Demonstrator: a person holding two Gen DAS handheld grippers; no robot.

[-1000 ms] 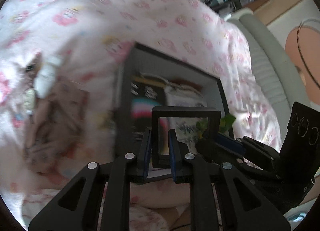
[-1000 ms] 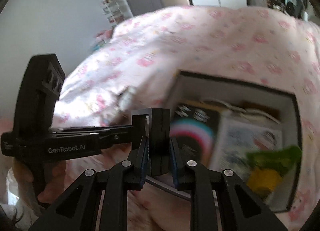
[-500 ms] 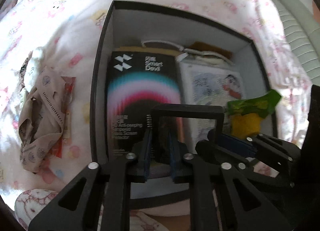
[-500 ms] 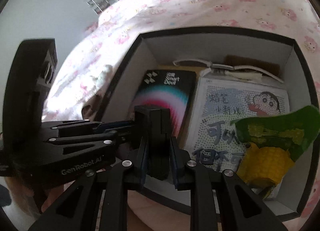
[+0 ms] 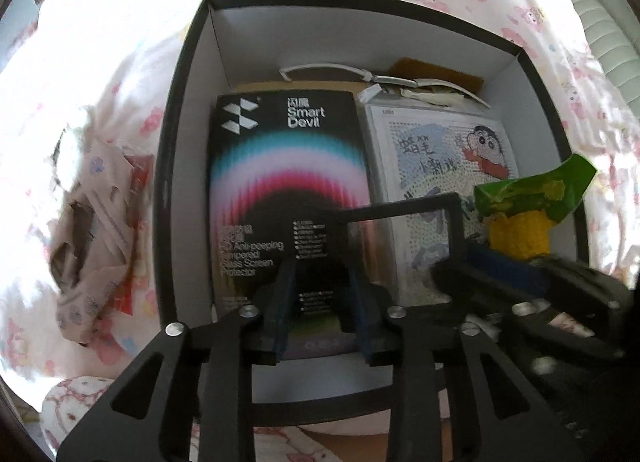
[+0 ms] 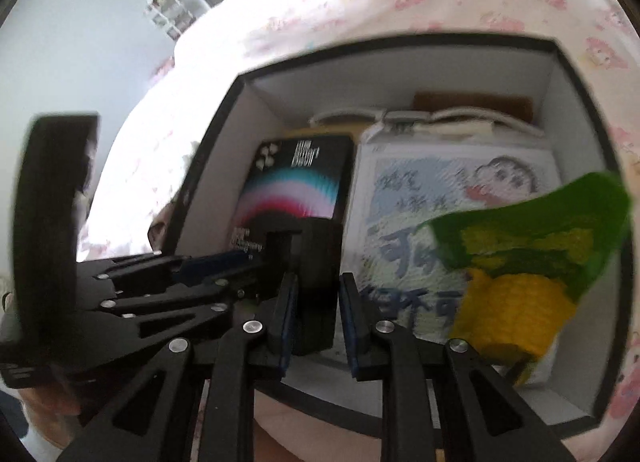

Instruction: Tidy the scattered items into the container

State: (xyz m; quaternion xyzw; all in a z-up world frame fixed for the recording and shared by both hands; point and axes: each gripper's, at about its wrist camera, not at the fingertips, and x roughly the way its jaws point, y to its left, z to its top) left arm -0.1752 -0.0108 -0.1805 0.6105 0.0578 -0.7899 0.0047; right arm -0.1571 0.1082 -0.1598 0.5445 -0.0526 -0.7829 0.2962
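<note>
Left wrist view: black container (image 5: 176, 181) with a white inside sits on a pink-print bedsheet (image 5: 120, 41) and fills the centre. Inside at 10 o'clock is a black pack (image 5: 288, 165) that reads "Smart Devil" and "HD Anti-peeping Tempered Glass Screen Protector". At 2 o'clock is a white kit (image 5: 436, 149) with a cartoon boy and blue Chinese characters, too blurred to read. At 3 o'clock is a green and yellow corn packet (image 5: 524, 213); no print legible.

The black-framed clear case (image 5: 456, 229) hangs over the container's near half, above the Smart Devil pack.

Left gripper (image 5: 322, 302): jaws opening. The case's left edge is between them, by the right pad; the left pad stands clear of it.

Right gripper (image 6: 316, 314): jaws narrow, pads close on the case seen edge-on.

Outside the container at 9 o'clock are a beige printed cloth (image 5: 92, 229) and a red wrapper (image 5: 138, 181).
</note>
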